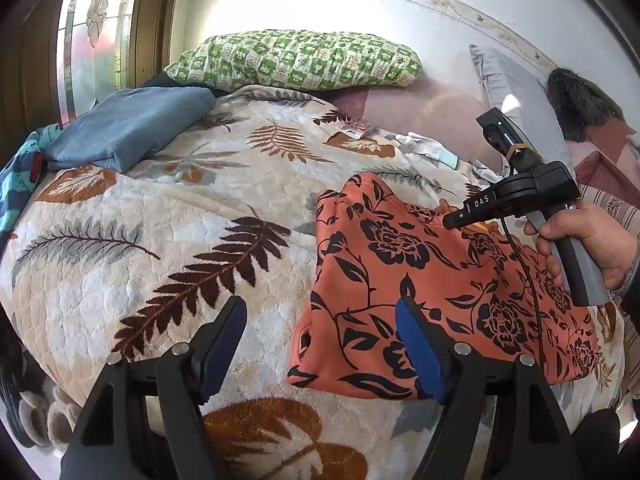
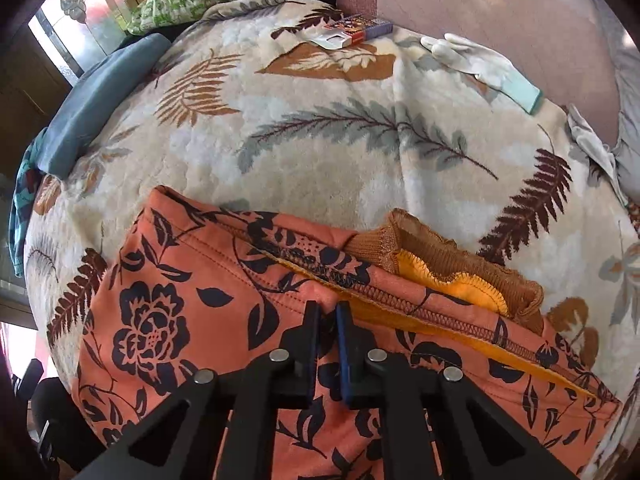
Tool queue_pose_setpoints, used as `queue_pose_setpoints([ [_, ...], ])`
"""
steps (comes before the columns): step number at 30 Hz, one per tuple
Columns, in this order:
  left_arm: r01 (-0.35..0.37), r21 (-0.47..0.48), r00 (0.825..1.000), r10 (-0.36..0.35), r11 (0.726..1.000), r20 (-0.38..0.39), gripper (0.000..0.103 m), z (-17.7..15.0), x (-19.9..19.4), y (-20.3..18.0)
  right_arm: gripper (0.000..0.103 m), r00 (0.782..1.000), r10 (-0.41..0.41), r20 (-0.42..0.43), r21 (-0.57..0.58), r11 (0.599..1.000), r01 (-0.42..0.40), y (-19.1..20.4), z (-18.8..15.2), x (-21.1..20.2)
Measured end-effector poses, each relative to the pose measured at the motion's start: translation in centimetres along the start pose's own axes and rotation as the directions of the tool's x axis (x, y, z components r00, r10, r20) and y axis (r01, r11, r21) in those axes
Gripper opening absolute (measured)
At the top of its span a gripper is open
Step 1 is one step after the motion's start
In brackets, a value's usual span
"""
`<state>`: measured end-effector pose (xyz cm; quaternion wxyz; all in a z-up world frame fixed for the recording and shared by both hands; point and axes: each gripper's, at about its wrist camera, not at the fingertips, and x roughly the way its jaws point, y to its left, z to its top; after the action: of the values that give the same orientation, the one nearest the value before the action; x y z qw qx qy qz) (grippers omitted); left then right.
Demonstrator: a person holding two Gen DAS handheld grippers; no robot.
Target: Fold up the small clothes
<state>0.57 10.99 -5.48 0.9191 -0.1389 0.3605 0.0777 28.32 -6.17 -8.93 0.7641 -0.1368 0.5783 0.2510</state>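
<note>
An orange garment with a black flower print [image 1: 432,292] lies flat on a leaf-patterned blanket [image 1: 168,216]; it also shows in the right wrist view [image 2: 192,312], with its brown ribbed collar [image 2: 448,256] and yellow lining showing. My left gripper [image 1: 320,320] is open just above the garment's left edge, one finger over the blanket and one over the cloth. My right gripper [image 2: 328,312] is shut on a pinch of the garment's cloth below the collar seam. It also appears in the left wrist view [image 1: 452,222], held by a hand over the garment.
A folded blue cloth [image 1: 128,128] and a green checked pillow [image 1: 296,60] lie at the far left and back. White gloves [image 2: 480,64] and a small box [image 2: 360,28] lie at the far side. A grey garment [image 1: 516,92] lies at the right.
</note>
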Motion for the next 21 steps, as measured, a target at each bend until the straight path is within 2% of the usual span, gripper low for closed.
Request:
queue_pose_setpoints([
  [6,-0.004,-0.015,1.0,0.004,1.0,0.003,0.077,0.1,0.0,0.3,0.008,0.993,-0.047,0.104,-0.022,0.999,0.05,1.3,1.3,-1.6],
  [9,-0.005,-0.006,1.0,0.005,1.0,0.001,0.077,0.1,0.2,0.2,0.008,0.996,-0.072,0.058,0.019,0.997,0.071,0.2,1.8,1.0],
  [10,-0.005,0.0,1.0,0.005,1.0,0.003,0.077,0.1,0.1,0.0,0.008,0.998,-0.05,0.045,0.041,0.998,0.048,-0.4,1.6,1.8],
  [11,-0.006,0.007,1.0,0.006,1.0,0.006,0.077,0.0,0.0,-0.1,0.009,0.999,0.005,0.048,0.07,0.997,-0.008,-1.1,1.2,2.1],
  [13,-0.013,0.018,1.0,0.013,1.0,0.016,0.077,-0.1,-0.1,-0.3,0.01,0.988,0.07,0.135,0.149,0.985,-0.09,-2.4,0.1,0.8],
  [16,-0.018,0.031,1.0,0.017,0.999,0.018,0.077,-0.2,-0.1,-0.7,0.011,0.966,0.085,0.245,0.26,0.954,-0.15,-4.9,-1.9,-3.0],
  [19,-0.02,0.054,0.999,0.019,0.998,0.029,0.077,-0.3,-0.3,-1.3,0.012,0.947,0.144,0.287,0.361,0.9,-0.246,-7.8,-5.7,-6.0],
  [21,-0.023,0.067,0.999,0.021,0.997,0.031,0.077,-0.5,-0.4,-1.7,0.014,0.922,0.222,0.317,0.426,0.835,-0.348,-9.6,-9.3,-7.0],
])
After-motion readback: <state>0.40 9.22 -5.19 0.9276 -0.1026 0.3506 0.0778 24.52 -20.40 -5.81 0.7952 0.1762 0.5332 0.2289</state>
